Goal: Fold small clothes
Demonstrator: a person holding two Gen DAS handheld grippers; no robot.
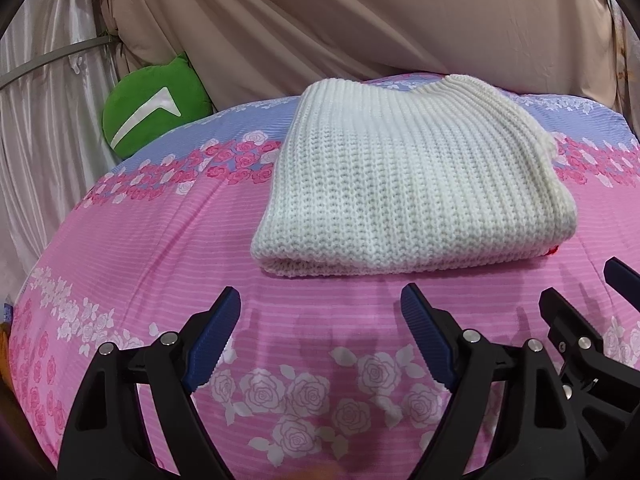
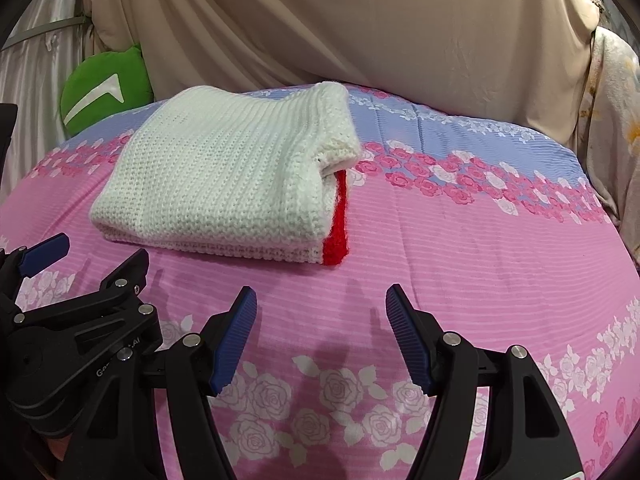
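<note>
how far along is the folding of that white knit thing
Done, it seems: the white ribbed knit garment lies folded in a compact stack on the pink rose-print bedspread, a red edge peeking out. In hand: nothing; the left gripper and right gripper are open and empty, short of it. Left: no other clothes visible.

sweater [image 1: 404,184]: chunky ribbed knit, matt
bedsheet [image 1: 160,248]: thin printed cloth
gripper pads [image 2: 234,340]: ridged blue plastic
curtain [image 1: 48,80]: glossy satin
</note>
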